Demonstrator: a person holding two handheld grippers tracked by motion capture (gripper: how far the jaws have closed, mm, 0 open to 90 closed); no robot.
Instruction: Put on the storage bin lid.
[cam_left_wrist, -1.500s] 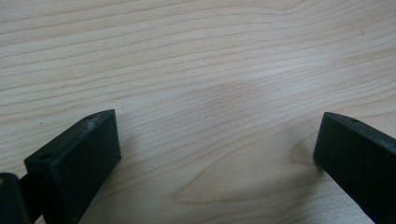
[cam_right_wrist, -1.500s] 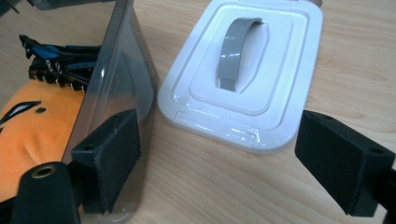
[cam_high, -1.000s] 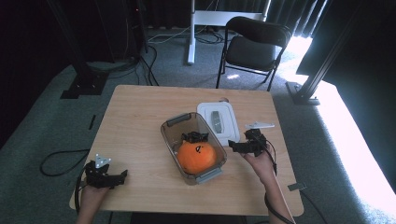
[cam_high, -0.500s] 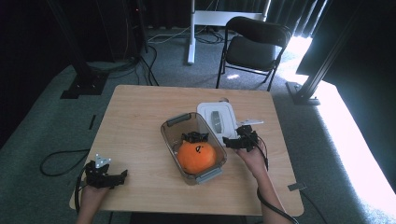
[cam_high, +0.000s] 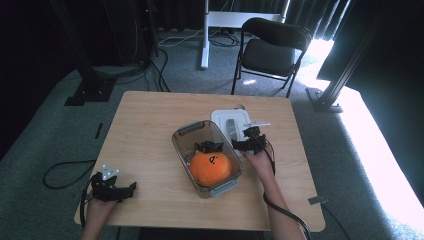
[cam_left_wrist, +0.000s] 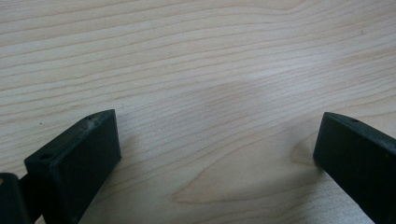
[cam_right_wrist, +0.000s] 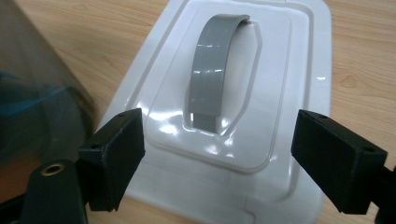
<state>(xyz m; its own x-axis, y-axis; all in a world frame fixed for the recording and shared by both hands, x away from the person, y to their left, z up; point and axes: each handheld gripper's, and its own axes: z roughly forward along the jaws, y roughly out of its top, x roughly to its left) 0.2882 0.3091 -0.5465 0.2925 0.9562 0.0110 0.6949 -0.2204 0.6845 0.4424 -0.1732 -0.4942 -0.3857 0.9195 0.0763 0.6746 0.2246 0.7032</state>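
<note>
At the near edge of the surface (cam_high: 150, 125), the left tongs (cam_high: 117, 189) are rested with jaws spread wide and nothing between them; bare wood grain is seen in the left gripper view. Farther in, a clear box (cam_high: 207, 157) is stood at mid-surface with an orange pumpkin (cam_high: 210, 167) inside it. Just beside the box, on its far right, a white lid (cam_right_wrist: 224, 116) is laid flat, and the right tongs (cam_right_wrist: 217, 154) are held open just above its near end, one jaw to each side of the grey handle (cam_right_wrist: 212, 79).

The lid is judged light, stiff and thin, of glossy plastic that may slip under hard pads. The arched handle at its middle is judged the best place to be gripped, since the flat rim lies flush on the wood and offers little to pinch.

Compared with a second ago, the right tongs (cam_high: 246, 142) have been carried from beside the box's right wall forward to the lid. The left tongs, the box and the pumpkin are found unmoved.
</note>
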